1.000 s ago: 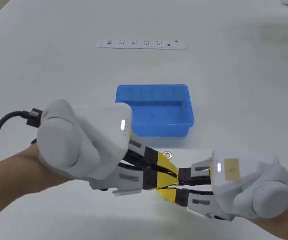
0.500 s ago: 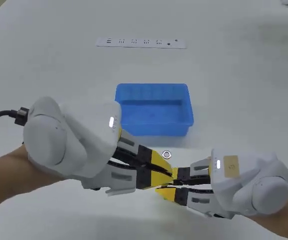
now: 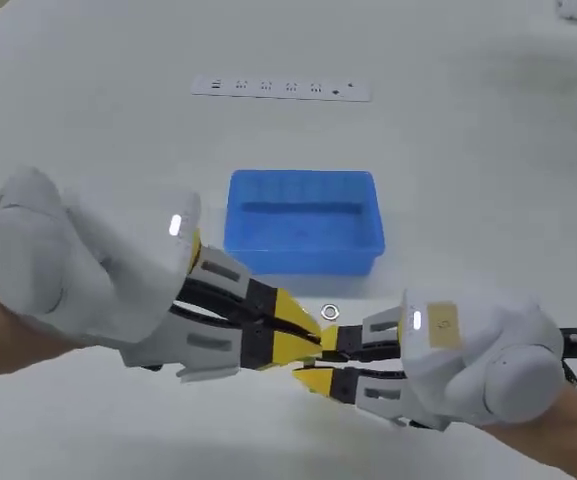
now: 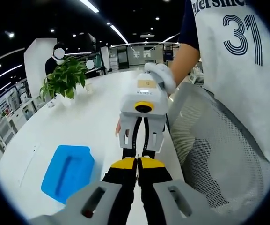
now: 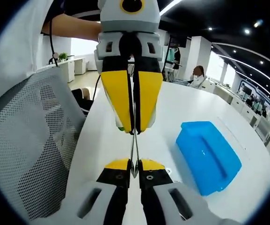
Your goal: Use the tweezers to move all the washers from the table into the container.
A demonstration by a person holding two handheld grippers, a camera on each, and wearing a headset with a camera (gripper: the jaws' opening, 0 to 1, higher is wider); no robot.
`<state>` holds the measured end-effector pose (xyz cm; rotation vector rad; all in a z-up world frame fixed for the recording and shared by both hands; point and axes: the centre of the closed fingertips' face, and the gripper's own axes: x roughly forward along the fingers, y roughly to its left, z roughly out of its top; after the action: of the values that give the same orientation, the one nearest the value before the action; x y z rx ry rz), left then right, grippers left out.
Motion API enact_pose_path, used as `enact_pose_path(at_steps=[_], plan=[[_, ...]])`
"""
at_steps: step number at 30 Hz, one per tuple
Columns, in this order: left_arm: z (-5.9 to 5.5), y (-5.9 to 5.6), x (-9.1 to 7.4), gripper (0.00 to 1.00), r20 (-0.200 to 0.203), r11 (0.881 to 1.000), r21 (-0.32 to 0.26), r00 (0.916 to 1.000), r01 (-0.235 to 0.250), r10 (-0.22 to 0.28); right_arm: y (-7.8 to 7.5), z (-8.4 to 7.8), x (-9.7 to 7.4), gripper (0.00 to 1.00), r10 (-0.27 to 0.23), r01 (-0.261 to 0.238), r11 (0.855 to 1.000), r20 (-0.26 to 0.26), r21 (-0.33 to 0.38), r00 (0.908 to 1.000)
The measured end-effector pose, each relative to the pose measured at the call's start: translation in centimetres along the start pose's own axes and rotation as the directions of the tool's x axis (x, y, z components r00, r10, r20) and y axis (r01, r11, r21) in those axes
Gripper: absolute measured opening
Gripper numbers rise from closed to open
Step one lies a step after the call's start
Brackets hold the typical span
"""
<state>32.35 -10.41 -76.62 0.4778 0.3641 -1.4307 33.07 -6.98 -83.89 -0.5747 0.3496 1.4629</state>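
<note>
Head view centre: washer point(image 3: 329, 313) on the surface point(image 3: 468, 150) just below empty-looking blue container point(image 3: 303, 262), none moved I'd say; left tongs point(image 4: 137, 161) and right tongs point(image 5: 134, 165) both pinching the tweezers point(image 5: 133, 150).

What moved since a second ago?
The left gripper pulled back to the left, away from the blue container. The right gripper slid a little left too. Both stay shut on the tweezers between them; nothing was picked up or dropped. The washer and the container stayed put.
</note>
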Motion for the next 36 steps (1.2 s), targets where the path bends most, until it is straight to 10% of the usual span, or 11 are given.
enact_pose_path(at_steps=[12, 36], plan=[[-1.0, 0.2, -2.3, 0.05, 0.011, 0.998, -0.025, 0.9985, -0.054, 0.054, -0.1, 1.3, 1.4, 0.12, -0.025, 0.024, 0.999, -0.015, -0.041, 0.9996], [-2.6, 1.3, -1.5, 0.05, -0.035, 0.998, -0.036, 0.9981, -0.051, 0.05, -1.2, -0.5, 2.7, 0.12, -0.025, 0.028, 0.998, -0.052, 0.05, 0.9983]])
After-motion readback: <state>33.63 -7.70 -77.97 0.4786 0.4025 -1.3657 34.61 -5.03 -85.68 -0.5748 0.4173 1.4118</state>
